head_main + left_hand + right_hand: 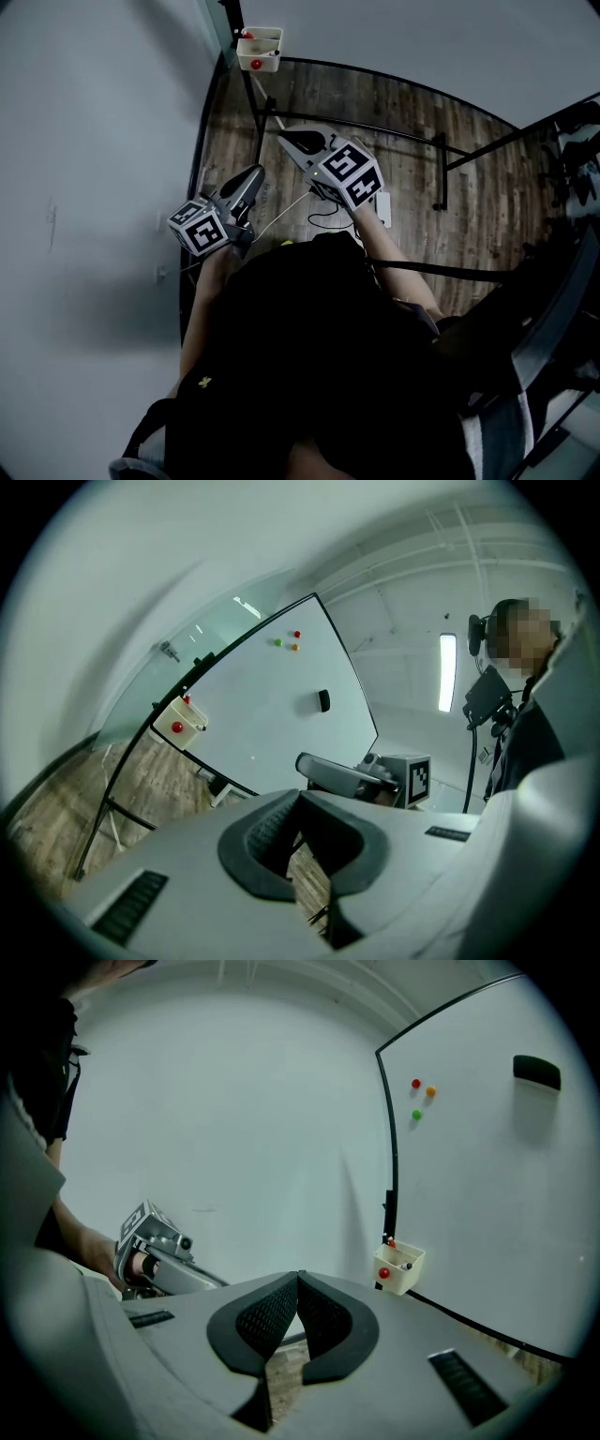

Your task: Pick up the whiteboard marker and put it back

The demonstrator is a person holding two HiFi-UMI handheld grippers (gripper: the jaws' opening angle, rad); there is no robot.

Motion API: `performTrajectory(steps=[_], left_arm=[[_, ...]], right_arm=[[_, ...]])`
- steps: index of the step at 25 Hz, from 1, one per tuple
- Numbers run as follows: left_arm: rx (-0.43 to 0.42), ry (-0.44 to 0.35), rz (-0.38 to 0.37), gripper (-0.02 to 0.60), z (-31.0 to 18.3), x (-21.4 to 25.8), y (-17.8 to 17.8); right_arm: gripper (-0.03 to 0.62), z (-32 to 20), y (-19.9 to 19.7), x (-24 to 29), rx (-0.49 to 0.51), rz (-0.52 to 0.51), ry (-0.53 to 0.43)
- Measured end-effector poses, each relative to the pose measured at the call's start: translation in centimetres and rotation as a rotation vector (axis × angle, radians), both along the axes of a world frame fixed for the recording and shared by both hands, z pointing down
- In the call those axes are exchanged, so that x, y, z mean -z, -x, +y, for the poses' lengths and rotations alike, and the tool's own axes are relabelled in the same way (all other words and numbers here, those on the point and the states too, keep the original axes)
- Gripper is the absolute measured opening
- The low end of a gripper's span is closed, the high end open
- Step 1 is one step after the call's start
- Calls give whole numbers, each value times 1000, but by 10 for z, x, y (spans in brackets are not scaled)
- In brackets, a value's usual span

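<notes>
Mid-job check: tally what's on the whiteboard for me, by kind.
Round magnets: 3 (red, orange, green)
Black eraser: 1
Cream holder box: 1
Total: 5

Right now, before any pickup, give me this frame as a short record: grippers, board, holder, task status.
left gripper: shut, empty
right gripper: shut, empty
whiteboard: upright on a black-framed stand
magnets: red, orange, green, close together on the board
eraser: black, on the board
holder box: cream, at the board's lower corner, red-tipped items inside
task status: nothing picked up yet
</notes>
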State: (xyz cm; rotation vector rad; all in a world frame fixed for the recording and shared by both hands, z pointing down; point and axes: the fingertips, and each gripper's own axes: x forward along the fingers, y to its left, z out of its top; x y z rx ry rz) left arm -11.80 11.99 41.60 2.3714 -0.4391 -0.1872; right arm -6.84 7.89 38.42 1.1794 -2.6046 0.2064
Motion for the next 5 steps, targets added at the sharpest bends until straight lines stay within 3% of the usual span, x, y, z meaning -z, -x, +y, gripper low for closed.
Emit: performTrajectory(steps=[5], left_arm=[[5,8,0,6,2,0,-3]], right_arm=[[-8,1,-5,-3,-10,-2,14]])
